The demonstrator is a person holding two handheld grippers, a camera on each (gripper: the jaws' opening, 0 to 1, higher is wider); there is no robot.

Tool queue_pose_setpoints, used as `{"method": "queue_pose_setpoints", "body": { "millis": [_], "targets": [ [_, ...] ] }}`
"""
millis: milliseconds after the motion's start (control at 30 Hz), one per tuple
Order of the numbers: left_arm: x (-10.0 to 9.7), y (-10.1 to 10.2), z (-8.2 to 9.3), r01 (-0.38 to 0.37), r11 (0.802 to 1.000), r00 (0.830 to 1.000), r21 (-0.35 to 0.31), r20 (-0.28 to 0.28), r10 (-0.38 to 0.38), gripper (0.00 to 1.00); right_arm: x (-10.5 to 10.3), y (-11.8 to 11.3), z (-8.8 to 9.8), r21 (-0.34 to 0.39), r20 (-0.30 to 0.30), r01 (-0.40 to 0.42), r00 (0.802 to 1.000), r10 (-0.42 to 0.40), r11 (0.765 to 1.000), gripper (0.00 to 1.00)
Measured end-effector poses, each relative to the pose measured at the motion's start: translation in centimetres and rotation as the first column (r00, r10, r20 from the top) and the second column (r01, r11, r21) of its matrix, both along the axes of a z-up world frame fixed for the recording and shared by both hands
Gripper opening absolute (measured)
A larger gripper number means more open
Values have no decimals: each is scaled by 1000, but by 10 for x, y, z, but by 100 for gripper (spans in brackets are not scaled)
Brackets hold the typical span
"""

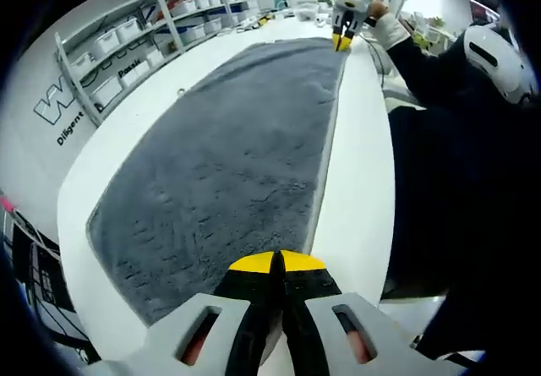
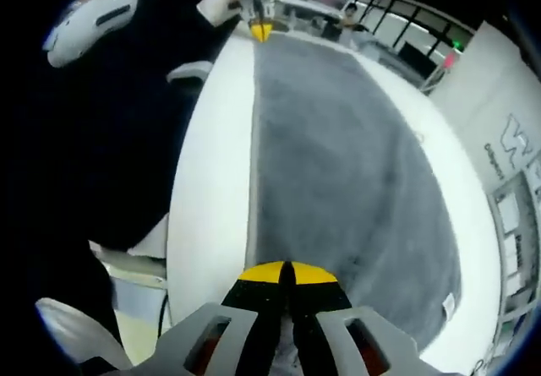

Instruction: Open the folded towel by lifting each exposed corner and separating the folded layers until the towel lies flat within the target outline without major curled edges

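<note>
A: Where is the towel?

B: The grey towel (image 1: 224,169) lies spread out on the white surface (image 1: 363,182), running in the left gripper view from about 6 o'clock up toward 1 o'clock. In the right gripper view the same towel (image 2: 347,165) stretches from 6 o'clock up to 12.

A: And the left gripper?

B: The left gripper (image 1: 277,266) sits at 6 o'clock of its own view, its yellow-tipped fingers pressed together on the near edge of the towel. From the right gripper view it appears far off at 12 o'clock (image 2: 261,29), tips down at the far corner of the cloth.

A: The right one?

B: The right gripper (image 2: 287,272) is at 6 o'clock of its own view, fingers closed on the towel's edge beneath them. In the left gripper view it shows at 1 o'clock (image 1: 341,40), a hand (image 1: 378,8) behind it, tips touching the far corner.

A: So each holds an opposite end of one long side?

B: Yes, along the side nearest the person, whose dark sleeve (image 1: 418,68) fills the 2 o'clock area.

A: Anything else around?

B: Shelves with white bins (image 1: 135,42) stand at 10 to 11 o'clock in the left gripper view. A small tag (image 2: 448,305) shows at the towel's edge at 4 o'clock in the right gripper view.
</note>
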State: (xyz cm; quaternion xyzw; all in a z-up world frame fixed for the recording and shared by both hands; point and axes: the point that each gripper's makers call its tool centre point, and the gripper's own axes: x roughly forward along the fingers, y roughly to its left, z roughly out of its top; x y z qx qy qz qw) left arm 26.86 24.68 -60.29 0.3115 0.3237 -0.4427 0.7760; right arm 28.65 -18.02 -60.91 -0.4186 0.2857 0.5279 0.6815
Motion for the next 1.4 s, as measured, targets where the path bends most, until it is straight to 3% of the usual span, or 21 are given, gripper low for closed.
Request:
{"method": "queue_pose_setpoints", "body": {
  "millis": [167,500,667,1000,1167,1233,1400],
  "targets": [
    [-2,3,0,-53,997,998,-52,-36,51,0,-2,-3,0,22,-38,56,998,-55,998,0],
    [-6,9,-1,-85,994,994,-71,-74,79,0,-11,-5,0,38,-67,32,997,-29,999,0],
    [-5,4,0,-21,999,999,-36,-39,20,0,-7,-3,2,9,-17,-17,1000,17,1000,0],
    [6,-13,5,52,997,998,-60,26,-50,0,-3,25,15,32,80,-105,992,102,994,0],
    [3,-23,13,89,993,995,-80,52,-85,1,1,46,14,21,114,-157,981,154,987,0],
    [5,-29,20,116,990,989,-79,104,-107,1,2,52,14,18,124,-174,977,171,985,0],
    [5,-37,15,144,988,985,-57,101,-138,1,-2,69,10,8,126,-227,966,224,974,0]
  ]
}}
